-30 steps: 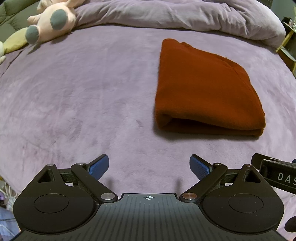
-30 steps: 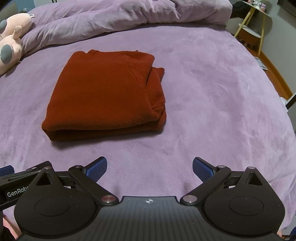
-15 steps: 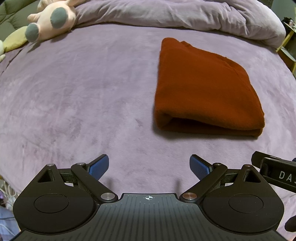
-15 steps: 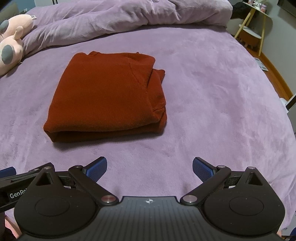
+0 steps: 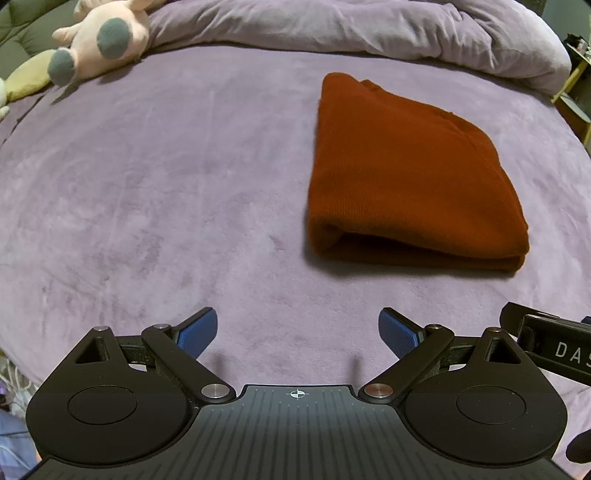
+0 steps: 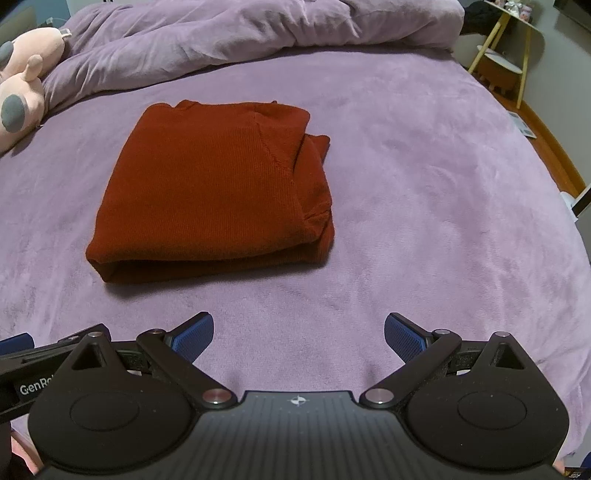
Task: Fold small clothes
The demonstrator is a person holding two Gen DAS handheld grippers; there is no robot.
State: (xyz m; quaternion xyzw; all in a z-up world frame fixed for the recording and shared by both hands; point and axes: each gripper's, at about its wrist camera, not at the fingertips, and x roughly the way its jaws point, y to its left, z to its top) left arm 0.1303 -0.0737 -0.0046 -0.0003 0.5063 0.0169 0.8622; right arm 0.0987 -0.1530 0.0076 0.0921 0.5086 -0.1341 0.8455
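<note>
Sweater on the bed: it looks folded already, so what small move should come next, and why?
Probably none on the sweater: keep both grippers back and end the fold. It lies as a compact rectangle on the bed, layers stacked, with only a slight bulge of cloth at its right edge. The left gripper and right gripper are open, empty and short of it. At most, tuck that bulge.

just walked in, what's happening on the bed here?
A person holds a hand-held gripper in each hand, working on folding small clothes. A rust-red sweater lies folded into a compact stack on the purple bedspread. The left hand-held gripper and the right hand-held gripper are both open and empty, hovering short of the sweater's near edge without touching it. A pink plush toy and a bunched duvet sit at the far end. The fold looks essentially done.
</note>
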